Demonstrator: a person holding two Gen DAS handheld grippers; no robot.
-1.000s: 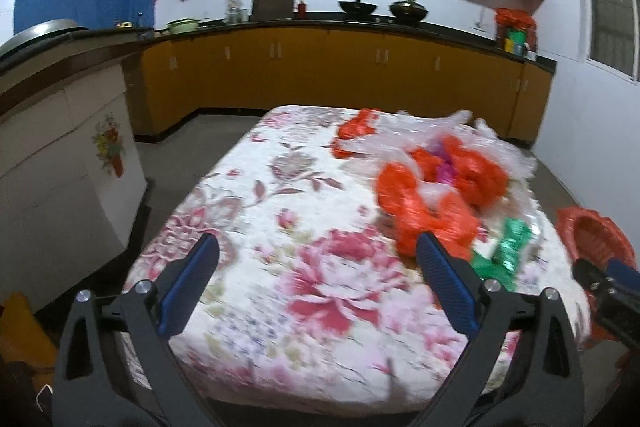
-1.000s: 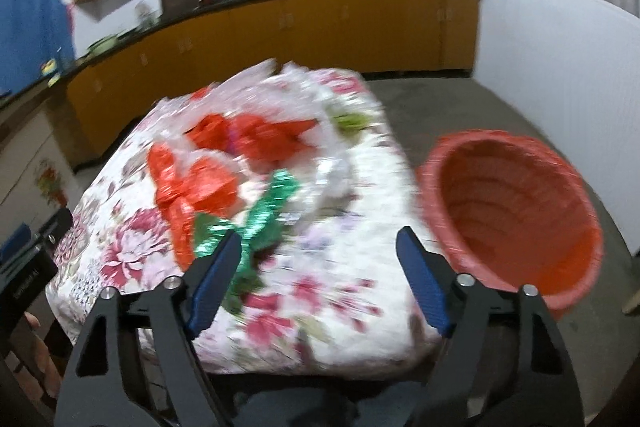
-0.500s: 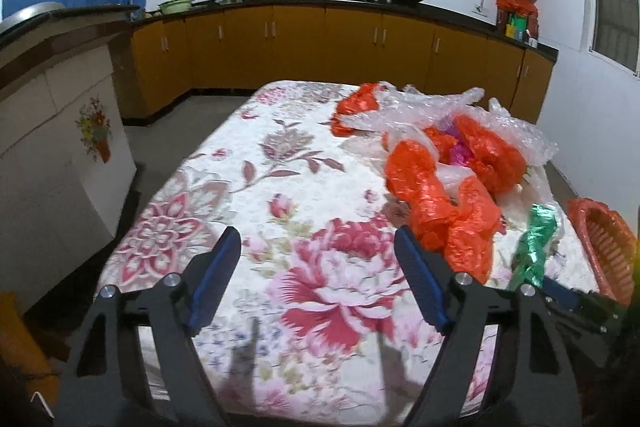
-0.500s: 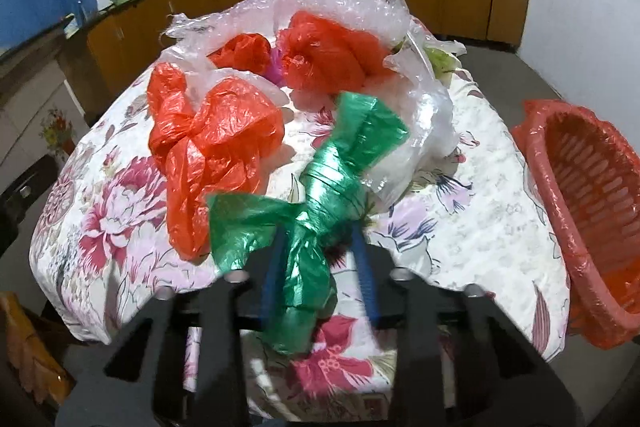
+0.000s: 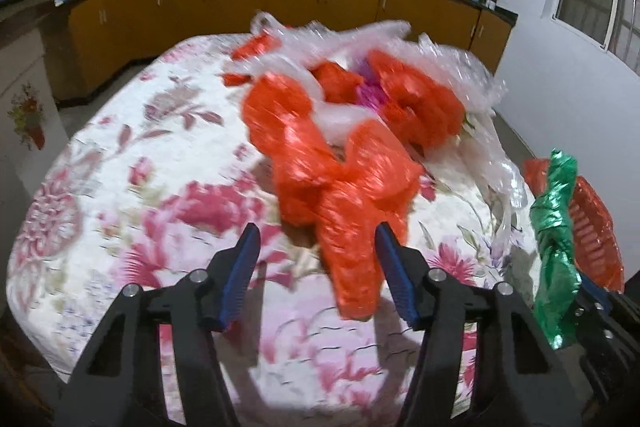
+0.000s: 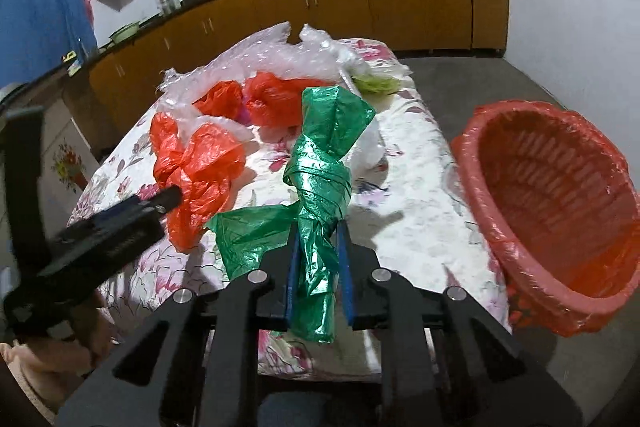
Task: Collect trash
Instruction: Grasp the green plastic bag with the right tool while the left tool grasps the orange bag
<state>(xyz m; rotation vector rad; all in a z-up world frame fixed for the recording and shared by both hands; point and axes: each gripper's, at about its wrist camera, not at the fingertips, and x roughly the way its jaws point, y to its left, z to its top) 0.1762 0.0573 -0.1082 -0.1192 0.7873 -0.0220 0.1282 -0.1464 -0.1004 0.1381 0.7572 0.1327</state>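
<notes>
A: Since the frame a sec ago, the right hand-held gripper (image 6: 317, 263) has been closing; jaws now clamp the green plastic bag (image 6: 320, 179) at its twisted lower part. Bag stands up out of the pads, lifted clear of the floral cloth on the counter (image 6: 420, 195).

B: And left?

A: Left hand-held gripper (image 5: 318, 273) has come fwd and down toward the pile, jaws narrowing too. Tail of the nearest orange bag (image 5: 352, 227) sits between the pads, but pads don't press it yet, so call it open, nothing held.

B: Meaning for task?

A: Judgement: first piece of trash secured on the right, red basket (image 6: 560, 211) sits just beside the counter's right edge, appears empty so far. Drop-off looks like the next step. Left seems lined up for a 2nd pick.

B: Anything unclear?

A: Left wrist view is motion-blurred, so contact between the right-side pad and the orange bag is hard to judge. Clear plastic sheets (image 6: 256, 67) cover part of the pile; something pink under them, can't ID. Basket's lower part is cut off by the right hand-held gripper body in the right wrist view. The person shows only as a bit of hand at the lower left.
</notes>
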